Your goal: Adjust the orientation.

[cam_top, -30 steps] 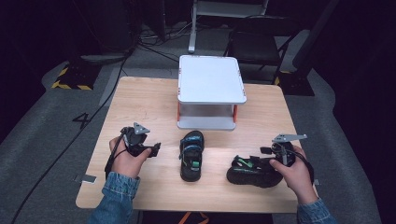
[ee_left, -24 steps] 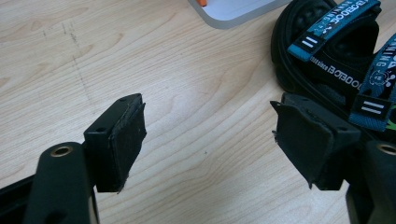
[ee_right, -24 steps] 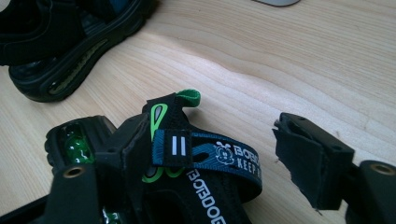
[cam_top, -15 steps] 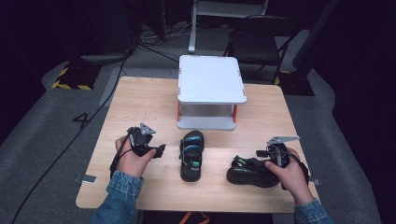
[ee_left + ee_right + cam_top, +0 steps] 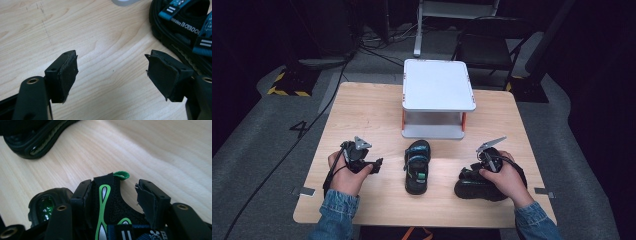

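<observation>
Left gripper (image 5: 374, 164) hovers low over bare table (image 5: 362, 110), jaws wide apart, nothing between them; centre sandal (image 5: 417, 167) lies just beside it, untouched. Right gripper (image 5: 113, 195) is at the right sandal (image 5: 477, 185), near the front right edge: jaws have just been closing around its heel strap (image 5: 105, 195), left pad touching, right pad with a gap. So, my read: grasp in progress, lift and placement both left. White two-tier rack (image 5: 437, 85) stands behind, well apart; nothing blocks the way.
</observation>
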`<action>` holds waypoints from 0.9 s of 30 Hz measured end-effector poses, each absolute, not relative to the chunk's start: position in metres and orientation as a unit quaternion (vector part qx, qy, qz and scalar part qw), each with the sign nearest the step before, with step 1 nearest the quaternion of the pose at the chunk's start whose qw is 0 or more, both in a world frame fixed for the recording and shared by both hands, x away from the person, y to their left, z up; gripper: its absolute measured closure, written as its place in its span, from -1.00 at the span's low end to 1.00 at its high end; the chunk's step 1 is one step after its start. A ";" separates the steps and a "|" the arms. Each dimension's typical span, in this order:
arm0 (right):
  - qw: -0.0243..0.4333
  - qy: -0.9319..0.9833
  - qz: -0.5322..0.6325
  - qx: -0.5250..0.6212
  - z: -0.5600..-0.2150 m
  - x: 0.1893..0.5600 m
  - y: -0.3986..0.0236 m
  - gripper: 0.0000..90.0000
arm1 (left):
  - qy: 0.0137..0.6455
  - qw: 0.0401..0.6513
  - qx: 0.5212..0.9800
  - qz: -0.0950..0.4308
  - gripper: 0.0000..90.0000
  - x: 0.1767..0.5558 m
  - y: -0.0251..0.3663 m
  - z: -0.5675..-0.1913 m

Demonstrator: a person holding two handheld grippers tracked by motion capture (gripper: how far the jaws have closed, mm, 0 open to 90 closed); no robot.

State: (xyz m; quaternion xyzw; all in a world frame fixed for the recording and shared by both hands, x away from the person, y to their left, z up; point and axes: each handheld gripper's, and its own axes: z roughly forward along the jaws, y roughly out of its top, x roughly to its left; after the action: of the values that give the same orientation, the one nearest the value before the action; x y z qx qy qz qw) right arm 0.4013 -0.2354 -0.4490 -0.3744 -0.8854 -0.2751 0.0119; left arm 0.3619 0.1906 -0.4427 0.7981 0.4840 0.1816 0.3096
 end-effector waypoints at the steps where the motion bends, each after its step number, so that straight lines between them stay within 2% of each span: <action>1: 0.016 -0.887 -0.270 -0.374 -0.449 0.402 -0.234 0.10 | 0.484 0.309 0.798 0.183 -0.45 0.361 0.192 -0.443; 2: 0.023 -0.889 -0.266 -0.372 -0.450 0.403 -0.233 0.16 | 0.484 0.309 0.798 0.183 -0.45 0.361 0.192 -0.443; 3: 0.028 -0.891 -0.262 -0.370 -0.450 0.403 -0.232 0.30 | 0.486 0.309 0.797 0.184 -0.45 0.359 0.193 -0.443; 6: 0.017 -0.903 -0.256 -0.345 -0.448 0.400 -0.227 0.47 | 0.487 0.312 0.794 0.186 -0.45 0.357 0.196 -0.442; 9: -0.002 -0.904 -0.258 -0.341 -0.441 0.398 -0.227 0.53 | 0.489 0.313 0.793 0.187 -0.44 0.355 0.197 -0.442; 14: -0.059 -0.881 -0.295 -0.365 -0.425 0.402 -0.246 0.55 | 0.490 0.312 0.792 0.189 -0.44 0.354 0.200 -0.443; 18: -0.131 -0.847 -0.341 -0.386 -0.410 0.407 -0.260 0.55 | 0.498 0.308 0.788 0.189 -0.44 0.349 0.205 -0.446; 21: -0.211 -0.826 -0.367 -0.373 -0.405 0.407 -0.259 0.53 | 0.506 0.307 0.782 0.193 -0.44 0.346 0.210 -0.446; 22: -0.211 -0.826 -0.367 -0.373 -0.405 0.407 -0.259 0.53 | 0.506 0.307 0.782 0.193 -0.44 0.346 0.210 -0.446; 23: -0.236 -0.821 -0.377 -0.359 -0.408 0.407 -0.253 0.51 | 0.509 0.309 0.779 0.197 -0.44 0.345 0.212 -0.445; 25: -0.226 -0.829 -0.379 -0.343 -0.415 0.406 -0.245 0.50 | 0.508 0.311 0.778 0.198 -0.44 0.345 0.212 -0.445; 27: -0.189 -0.843 -0.376 -0.334 -0.422 0.406 -0.236 0.50 | 0.508 0.312 0.778 0.198 -0.44 0.346 0.211 -0.445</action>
State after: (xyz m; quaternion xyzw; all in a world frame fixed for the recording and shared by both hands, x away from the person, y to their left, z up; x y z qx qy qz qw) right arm 0.4060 -0.2362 -0.4218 -0.3337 -0.8435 -0.3760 -0.1892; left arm 0.3456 0.2107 -0.4446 0.7785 0.5076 0.1980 0.3116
